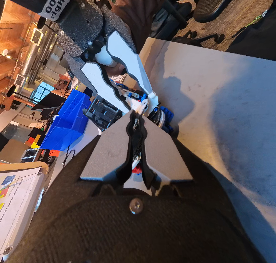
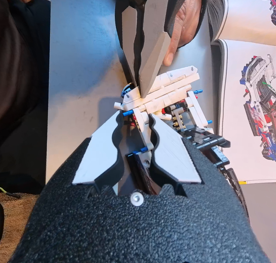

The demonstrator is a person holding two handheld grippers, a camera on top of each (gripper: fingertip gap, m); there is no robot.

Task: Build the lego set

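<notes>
We see a part-built Lego model (image 2: 162, 100) of white panels, black beams and blue and red pins standing on a pale grey tabletop (image 2: 83, 49), held from two sides. The left gripper (image 2: 138, 90), with grey fingers, comes down from the top of the right wrist view; its jaws are together, pinching the white panel at the model's upper edge. The right gripper (image 2: 135, 115), with white fingers, has its jaws apart around an upright white beam; one finger touches the beam, but we cannot tell whether it is truly gripped.

We judge the build to be well under way: a roof-like white shell, a frame and a black rear section are joined, and several blue pins stand bare (likely waiting for further pieces). The open instruction booklet (image 2: 246, 121) just beside the model pictures a fuller red, white and blue vehicle, so much seems left to do.

The tabletop is scuffed and lightly marked. In the left wrist view a bright blue plastic bin (image 1: 67, 118) lies near the model, and a black office chair (image 1: 216, 3) stands on brown carpet beyond the table edge. The room behind looks like a workshop, with metal ducting and warm wooden walls.
</notes>
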